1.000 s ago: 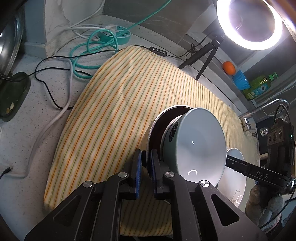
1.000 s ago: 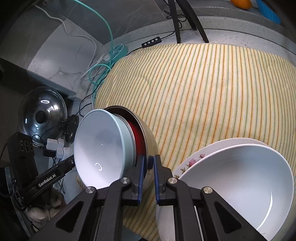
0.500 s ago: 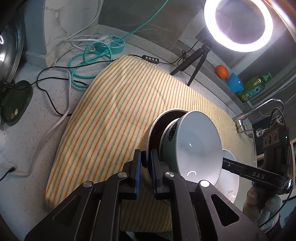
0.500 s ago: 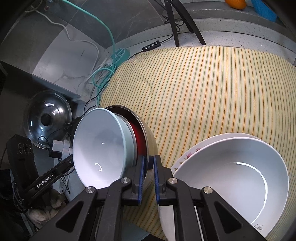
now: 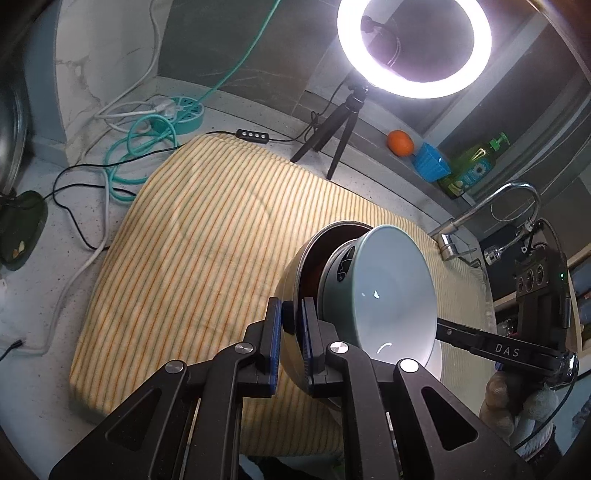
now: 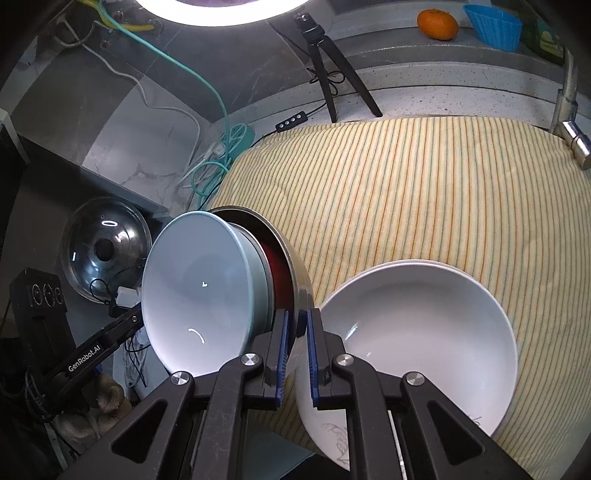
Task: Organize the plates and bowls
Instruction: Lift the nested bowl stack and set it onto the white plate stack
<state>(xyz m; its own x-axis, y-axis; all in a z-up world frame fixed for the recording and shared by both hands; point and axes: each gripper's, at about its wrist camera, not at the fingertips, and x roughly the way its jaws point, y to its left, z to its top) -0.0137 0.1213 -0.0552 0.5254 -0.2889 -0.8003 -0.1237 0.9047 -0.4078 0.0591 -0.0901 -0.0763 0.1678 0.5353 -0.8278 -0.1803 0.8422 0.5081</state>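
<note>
Both the left gripper [image 5: 292, 325] and right gripper [image 6: 295, 332] clamp the metal bowl's [image 6: 297, 273] rim; only the right view shows the white bowl [image 6: 424, 332].

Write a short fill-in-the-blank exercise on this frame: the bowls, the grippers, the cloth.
1. The pale blue bowl sits nested inside the ___ bowl.
2. Both the left gripper and the right gripper are shut on the rim of the same ___ bowl.
3. The white bowl rests on the ___ cloth.
4. On the ledge, the orange fruit sits beside a ___ cup.

Missing words: metal; metal; striped; blue
</note>
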